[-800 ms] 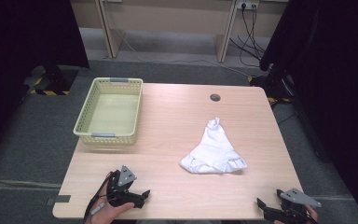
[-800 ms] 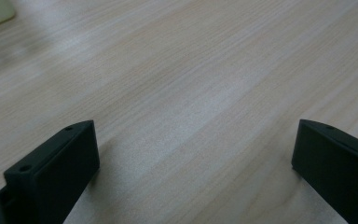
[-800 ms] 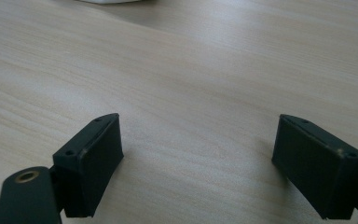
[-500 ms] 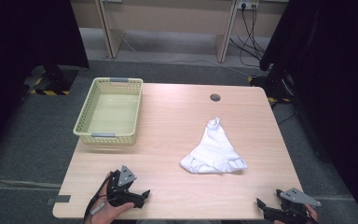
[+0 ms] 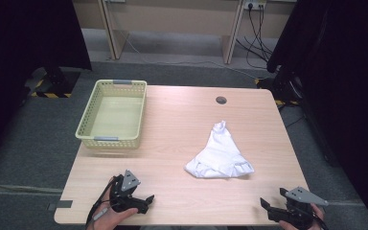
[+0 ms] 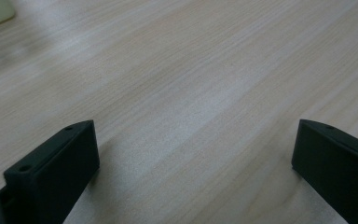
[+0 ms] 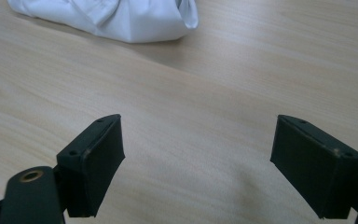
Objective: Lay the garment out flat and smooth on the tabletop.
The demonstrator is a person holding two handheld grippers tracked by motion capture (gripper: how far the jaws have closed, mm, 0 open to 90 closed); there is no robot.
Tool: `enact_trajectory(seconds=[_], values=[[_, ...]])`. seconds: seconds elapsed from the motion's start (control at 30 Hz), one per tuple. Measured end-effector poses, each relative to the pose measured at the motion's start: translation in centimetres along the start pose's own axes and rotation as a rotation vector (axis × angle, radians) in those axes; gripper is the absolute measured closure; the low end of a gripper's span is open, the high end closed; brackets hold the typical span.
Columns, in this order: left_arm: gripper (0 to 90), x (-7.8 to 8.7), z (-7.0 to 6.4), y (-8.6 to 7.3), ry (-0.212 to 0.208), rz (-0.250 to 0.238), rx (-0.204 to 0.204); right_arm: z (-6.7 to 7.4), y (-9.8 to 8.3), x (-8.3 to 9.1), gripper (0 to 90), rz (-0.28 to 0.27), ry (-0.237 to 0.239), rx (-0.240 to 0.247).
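Nothing moved since earlier. Cloth (image 5: 219,155): soft, light; best pinched at a fold. Left gripper (image 5: 143,200), right gripper (image 5: 267,209): spread, empty.

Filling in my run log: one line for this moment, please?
left gripper: open, empty | right gripper: open, empty | white cloth: crumpled on table | basket: empty

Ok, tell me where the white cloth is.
In the high view the white cloth lies bunched on the table's right half, right of the yellow basket and below the round cable hole.
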State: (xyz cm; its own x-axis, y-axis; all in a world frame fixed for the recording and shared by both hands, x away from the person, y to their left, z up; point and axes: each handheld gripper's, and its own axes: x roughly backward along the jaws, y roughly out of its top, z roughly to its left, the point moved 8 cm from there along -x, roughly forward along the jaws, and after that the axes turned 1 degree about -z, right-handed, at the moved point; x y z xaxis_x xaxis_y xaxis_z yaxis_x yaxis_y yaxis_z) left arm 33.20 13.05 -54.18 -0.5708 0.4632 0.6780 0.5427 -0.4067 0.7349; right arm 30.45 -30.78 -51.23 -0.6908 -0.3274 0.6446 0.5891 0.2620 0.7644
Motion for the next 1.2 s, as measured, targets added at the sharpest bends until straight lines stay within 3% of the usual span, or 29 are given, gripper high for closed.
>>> enact_trajectory(seconds=[0.43, 0.77, 0.93, 1.2], values=[[0.0, 0.0, 0.0, 0.0, 0.0, 0.0, 0.0, 1.9, 4.5, -1.3, 18.5, -0.04, 0.038, 0.054], [0.0, 0.0, 0.0, 0.0, 0.0, 0.0, 0.0, 6.0, 7.6, -4.1, 20.0, -0.03, 0.106, 0.143], [0.0, 0.0, 0.0, 0.0, 0.0, 0.0, 0.0, 7.6, 9.0, -5.6, 21.7, -0.037, 0.156, 0.143], [0.0, 0.0, 0.0, 0.0, 0.0, 0.0, 0.0, 8.9, 10.4, -7.0, 26.6, -0.04, 0.184, 0.157]])
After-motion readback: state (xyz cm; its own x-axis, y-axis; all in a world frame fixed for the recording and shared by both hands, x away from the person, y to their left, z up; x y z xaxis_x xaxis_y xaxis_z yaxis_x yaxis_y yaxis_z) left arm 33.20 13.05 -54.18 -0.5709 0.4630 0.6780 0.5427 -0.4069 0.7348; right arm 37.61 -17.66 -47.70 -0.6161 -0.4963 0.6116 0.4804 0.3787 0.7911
